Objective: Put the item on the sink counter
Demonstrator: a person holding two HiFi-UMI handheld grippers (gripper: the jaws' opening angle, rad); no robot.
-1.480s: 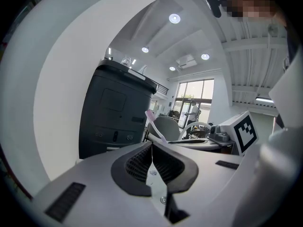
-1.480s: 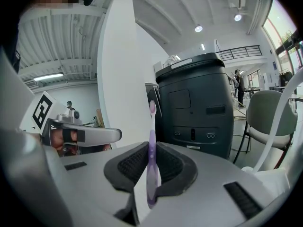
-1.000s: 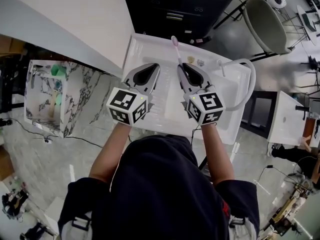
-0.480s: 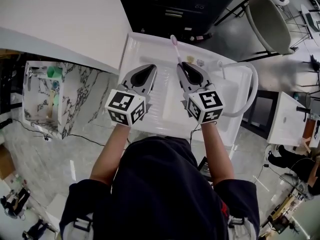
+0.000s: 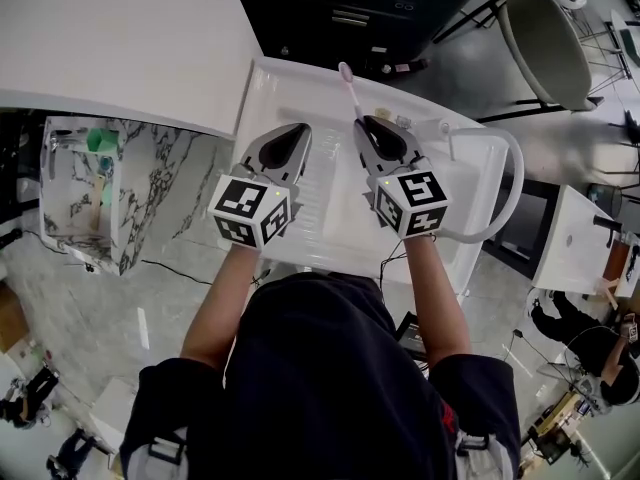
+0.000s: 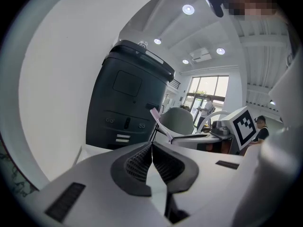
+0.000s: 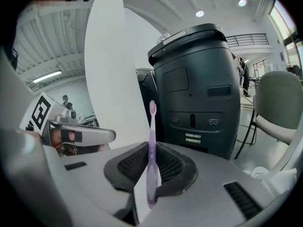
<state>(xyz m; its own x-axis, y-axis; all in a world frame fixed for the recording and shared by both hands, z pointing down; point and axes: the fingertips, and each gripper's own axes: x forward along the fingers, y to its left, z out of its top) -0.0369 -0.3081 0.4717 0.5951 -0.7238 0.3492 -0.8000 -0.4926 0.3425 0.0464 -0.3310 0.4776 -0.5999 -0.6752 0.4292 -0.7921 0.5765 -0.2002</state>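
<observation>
Above the white sink counter (image 5: 262, 98), the right gripper (image 5: 368, 128) is clamped on the lower handle of the purple toothbrush (image 7: 152, 126), the left gripper (image 6: 151, 144) has its 2 jaws together on nothing, and I judge that the thin, upright brush may pivot in the pads, or roll off the counter's edge if released too high.

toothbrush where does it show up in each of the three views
Head view: the toothbrush is upper middle, sticking out ahead of the right gripper.
Left gripper view: the toothbrush is just right of centre, slanted.
Right gripper view: the toothbrush is dead centre, upright, clamped between the fingers.
Shared landmark: the dark machine behind it.
</observation>
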